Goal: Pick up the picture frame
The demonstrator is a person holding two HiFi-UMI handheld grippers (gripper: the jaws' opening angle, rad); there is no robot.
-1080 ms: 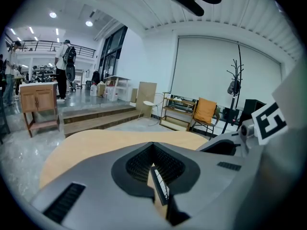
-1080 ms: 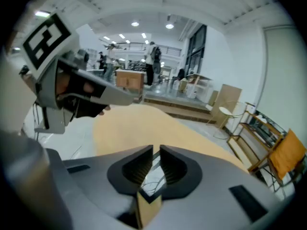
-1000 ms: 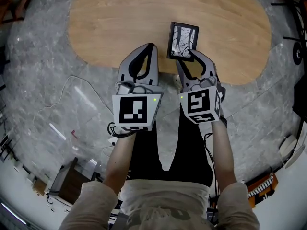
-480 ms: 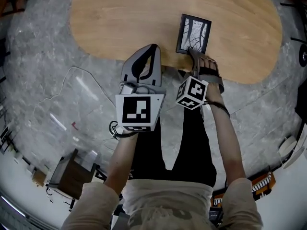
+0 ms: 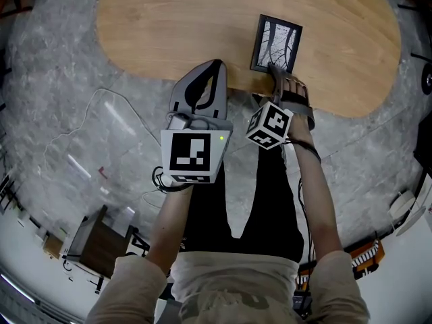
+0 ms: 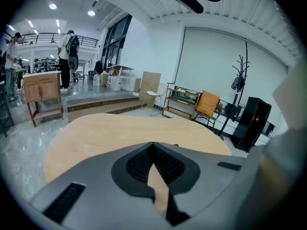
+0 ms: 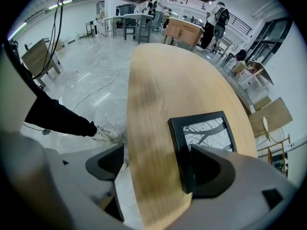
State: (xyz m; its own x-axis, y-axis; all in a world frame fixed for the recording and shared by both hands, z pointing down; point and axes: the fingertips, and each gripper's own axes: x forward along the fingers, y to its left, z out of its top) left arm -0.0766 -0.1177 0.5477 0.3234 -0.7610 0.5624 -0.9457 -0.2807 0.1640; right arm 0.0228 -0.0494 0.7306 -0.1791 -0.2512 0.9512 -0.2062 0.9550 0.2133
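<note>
The picture frame [image 5: 277,44], black-edged with a branch print, lies flat on the oval wooden table [image 5: 169,32] close to its near edge. My right gripper [image 5: 268,83] points steeply down at the frame's near end. Its jaws have just been opening and stand wide. In the right gripper view [image 7: 153,169] one jaw hangs over the frame [image 7: 204,133] and the other hangs past the table edge; the frame's near border and the table rim lie between them, unpressed. My left gripper [image 5: 213,69] hovers at the table edge to the frame's left, its tips [image 6: 153,146] together on nothing.
Grey marble floor surrounds the table, with a white cable [image 5: 101,113] on it at left. The person's dark-trousered legs [image 5: 270,201] stand below the grippers. Chairs [image 6: 207,105], a coat stand [image 6: 242,75] and steps lie beyond the table's far side.
The right gripper has tipped downward, rolled and sunk to the frame's near end, with its jaws spread. The left gripper has sunk a little.
</note>
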